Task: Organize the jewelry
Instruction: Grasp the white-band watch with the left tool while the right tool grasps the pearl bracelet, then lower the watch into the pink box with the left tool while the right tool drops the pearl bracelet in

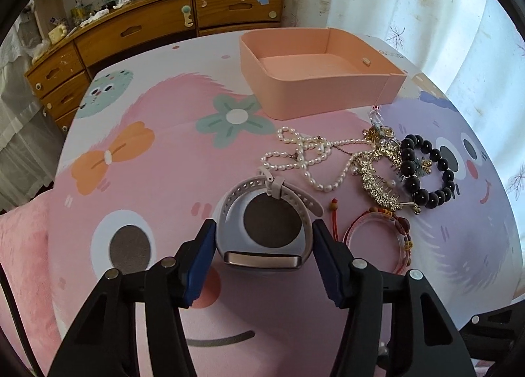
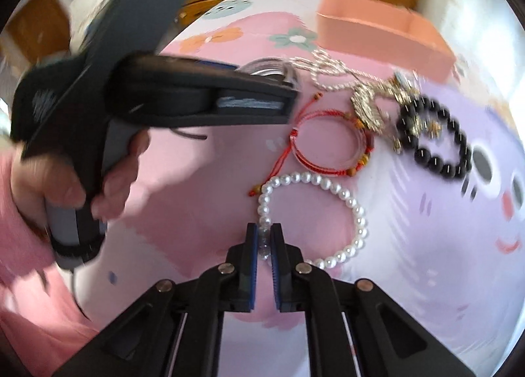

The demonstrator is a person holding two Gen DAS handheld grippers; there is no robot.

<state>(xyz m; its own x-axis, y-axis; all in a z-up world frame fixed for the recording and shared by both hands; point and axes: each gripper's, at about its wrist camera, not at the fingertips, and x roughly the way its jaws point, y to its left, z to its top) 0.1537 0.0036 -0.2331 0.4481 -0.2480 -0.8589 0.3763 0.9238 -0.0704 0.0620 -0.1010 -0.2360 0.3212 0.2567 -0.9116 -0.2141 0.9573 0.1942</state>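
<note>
My left gripper (image 1: 264, 229) has its blue pads on both sides of a white-strapped watch (image 1: 262, 223) on the cartoon-print table, apparently shut on it. My right gripper (image 2: 263, 236) is shut on a white pearl bracelet (image 2: 344, 206) at its near left edge. The left gripper (image 2: 292, 95), hand-held, also shows at the left of the right wrist view. An open pink box (image 1: 315, 65) stands at the far side of the table, empty; it also shows in the right wrist view (image 2: 377, 29).
Between the grippers and the box lie a pearl necklace (image 1: 308, 154), a gold hair comb (image 1: 377, 177), a black bead bracelet (image 1: 426, 170) and a red cord bangle (image 1: 377, 239). A wooden drawer unit (image 1: 147, 26) stands behind the table. Curtains hang at the right.
</note>
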